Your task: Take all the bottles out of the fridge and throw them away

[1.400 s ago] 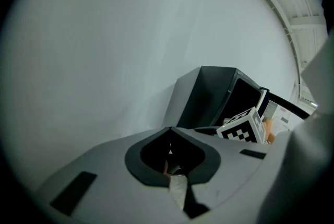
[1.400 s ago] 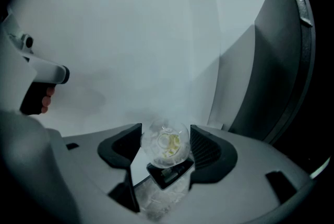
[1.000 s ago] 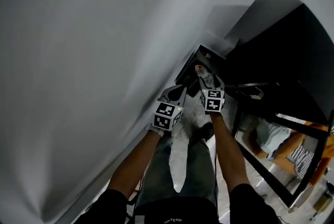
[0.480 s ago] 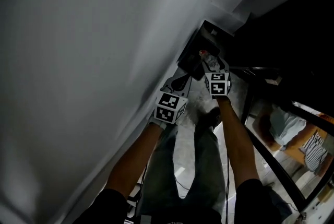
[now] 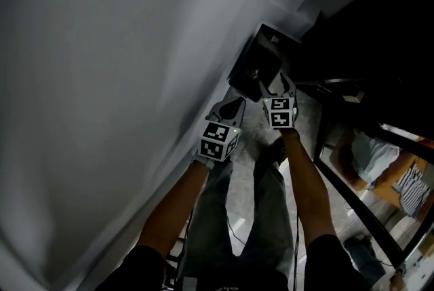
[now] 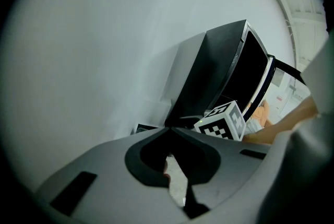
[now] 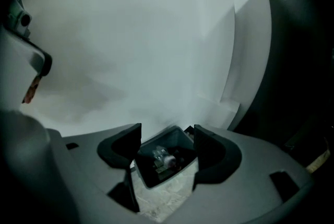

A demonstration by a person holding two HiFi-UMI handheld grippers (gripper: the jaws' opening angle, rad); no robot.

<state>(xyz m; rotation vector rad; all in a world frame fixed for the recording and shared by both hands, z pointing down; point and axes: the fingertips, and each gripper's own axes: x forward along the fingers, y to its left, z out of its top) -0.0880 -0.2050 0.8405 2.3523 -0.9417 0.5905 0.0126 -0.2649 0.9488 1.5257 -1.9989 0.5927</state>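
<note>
A dark waste bin (image 5: 256, 69) stands on the floor against the white wall. My right gripper (image 5: 274, 87) hangs just above its near rim, open with nothing between the jaws. In the right gripper view the bin (image 7: 180, 142) shows between the open jaws of my right gripper (image 7: 167, 137), and a clear plastic bottle (image 7: 160, 155) lies inside it with other rubbish. My left gripper (image 5: 232, 105) sits lower left of the bin, shut and empty. In the left gripper view the jaw tips of that gripper (image 6: 169, 130) meet.
The white wall (image 5: 102, 79) fills the left. A black fridge or cabinet (image 5: 380, 32) with a dark frame stands at the right. The person's legs (image 5: 251, 215) stand on pale marbled floor below the grippers. The right gripper's marker cube (image 6: 222, 121) shows in the left gripper view.
The red-capped bottle that was in my right gripper is gone from its jaws and lies in the bin. Both grippers have come closer to the bin.
</note>
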